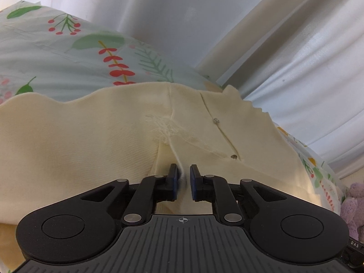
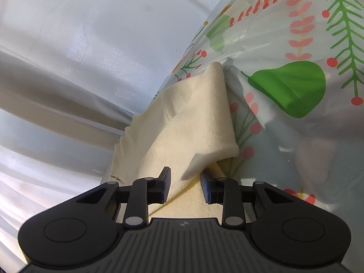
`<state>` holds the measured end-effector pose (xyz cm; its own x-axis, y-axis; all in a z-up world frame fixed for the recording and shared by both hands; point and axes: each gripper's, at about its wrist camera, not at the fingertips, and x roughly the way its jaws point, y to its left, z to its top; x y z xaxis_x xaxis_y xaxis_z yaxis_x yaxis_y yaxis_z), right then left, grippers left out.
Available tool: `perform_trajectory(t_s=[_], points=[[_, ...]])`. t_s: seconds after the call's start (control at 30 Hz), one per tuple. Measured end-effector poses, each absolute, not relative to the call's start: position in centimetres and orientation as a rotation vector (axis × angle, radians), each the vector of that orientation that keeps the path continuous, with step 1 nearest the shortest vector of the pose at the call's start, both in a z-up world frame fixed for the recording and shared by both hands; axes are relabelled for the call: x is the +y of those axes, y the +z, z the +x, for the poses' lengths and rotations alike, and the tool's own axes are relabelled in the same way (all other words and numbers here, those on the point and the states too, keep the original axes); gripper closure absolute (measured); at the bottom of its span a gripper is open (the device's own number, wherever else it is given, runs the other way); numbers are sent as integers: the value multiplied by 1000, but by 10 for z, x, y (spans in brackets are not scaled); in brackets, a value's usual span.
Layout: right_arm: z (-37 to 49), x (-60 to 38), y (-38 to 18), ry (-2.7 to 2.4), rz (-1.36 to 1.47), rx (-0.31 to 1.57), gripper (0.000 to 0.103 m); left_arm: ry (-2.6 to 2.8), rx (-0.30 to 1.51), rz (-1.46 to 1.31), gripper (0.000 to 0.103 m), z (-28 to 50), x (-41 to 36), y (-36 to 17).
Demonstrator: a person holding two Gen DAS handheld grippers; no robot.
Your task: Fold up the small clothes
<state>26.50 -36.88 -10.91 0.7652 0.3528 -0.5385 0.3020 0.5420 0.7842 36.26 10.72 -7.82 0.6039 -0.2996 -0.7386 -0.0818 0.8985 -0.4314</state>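
Two black grippers work a cream garment (image 1: 91, 136) spread on a cloth (image 1: 56, 52) printed with green leaves and red berries; white curtains (image 1: 307, 56) hang behind. On the left gripper (image 1: 182, 177), the jaws are pinched together on a thin ridge of cream fabric, near a buttoned placket (image 1: 224, 134). On the right gripper (image 2: 184, 185), the jaws stand apart with a folded layer of the garment (image 2: 200, 118) between them, its cuff (image 2: 225, 152) lying just beyond. A lilac plush thing (image 1: 353, 204) sits at the far right.

Floral-printed tablecloth (image 1: 68, 54) over what seems a table; cream garment (image 1: 79, 132) lying rumpled on it
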Motion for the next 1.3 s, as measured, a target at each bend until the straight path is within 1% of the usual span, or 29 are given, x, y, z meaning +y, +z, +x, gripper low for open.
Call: perform_trajectory(t_s=[0.13,0.3,0.47,0.6,0.63,0.77,0.87,0.9,0.93,1.03,1.23,1.3], points=[[272,-365,-108,-7,962,740,94,-89,902,-312,98,362,93,-68],[276,-354,-103,-26,851,741,95,-73,834,-206,98,361,85,-49],[281,-350,-101,0,838,728,95,-58,797,-156,98,360,83,-37],[286,-344,-98,-5,771,746,95,-45,808,-130,98,362,83,-40],[287,-342,-98,-5,743,764,92,-41,821,-140,98,363,84,-44],[276,-340,-80,116,646,815,86,-42,856,-174,98,362,92,-53],[263,-346,-52,205,571,739,83,-44,862,-173,98,360,93,-57],[263,-349,-43,200,538,711,78,-45,862,-172,98,359,93,-58],[266,-350,-35,180,493,689,70,-44,863,-171,98,359,92,-58],[294,-351,-30,146,351,684,57,-41,868,-168,98,356,91,-59],[356,-326,-60,187,38,790,57,-51,865,-153,98,351,91,-53],[370,-323,-67,214,-5,821,57,-47,861,-152,98,350,91,-51]])
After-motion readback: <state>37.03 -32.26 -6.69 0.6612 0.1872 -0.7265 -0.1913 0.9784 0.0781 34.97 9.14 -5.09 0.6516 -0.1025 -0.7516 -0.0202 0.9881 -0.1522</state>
